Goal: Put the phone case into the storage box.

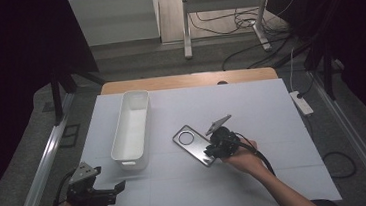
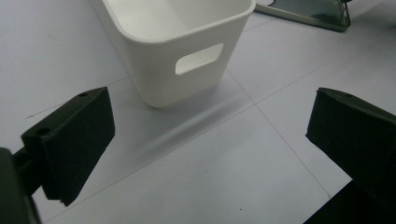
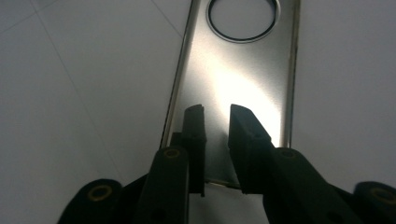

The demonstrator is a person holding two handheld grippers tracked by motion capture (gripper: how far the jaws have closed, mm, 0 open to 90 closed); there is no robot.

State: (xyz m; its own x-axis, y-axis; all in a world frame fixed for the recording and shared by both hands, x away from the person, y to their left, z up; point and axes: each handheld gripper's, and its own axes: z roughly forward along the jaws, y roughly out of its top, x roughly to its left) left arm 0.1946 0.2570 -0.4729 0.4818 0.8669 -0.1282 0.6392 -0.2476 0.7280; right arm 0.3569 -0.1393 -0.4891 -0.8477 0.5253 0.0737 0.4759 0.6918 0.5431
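Down at the near left corner of the white table (image 1: 273, 125), the left gripper (image 1: 119, 187) is held low with its blocky black jaws spread wide and nothing between them. Just ahead of it, in the left gripper view, the short end of a white plastic bin (image 2: 187, 51) is seen: smooth, glossy, rounded corners, with an oblong handle slot cut through the wall. Plenty of bare matte tabletop is left between those jaws and the bin, crossed by faint seam lines.

Over on the right, the right gripper (image 1: 210, 152) is set at the near short edge of a phone case (image 3: 243, 84), which is laid flat near the table's middle, just right of the bin but apart from it. Its jaws are parted by only a narrow gap, with the case's near edge beneath them; no firm pinch can be made out. The case is flat, shiny and grey-silver, with a thin raised rim and a big round cutout at its far end. Open room is left on every side of it, and the table's right half is bare out to the edge.
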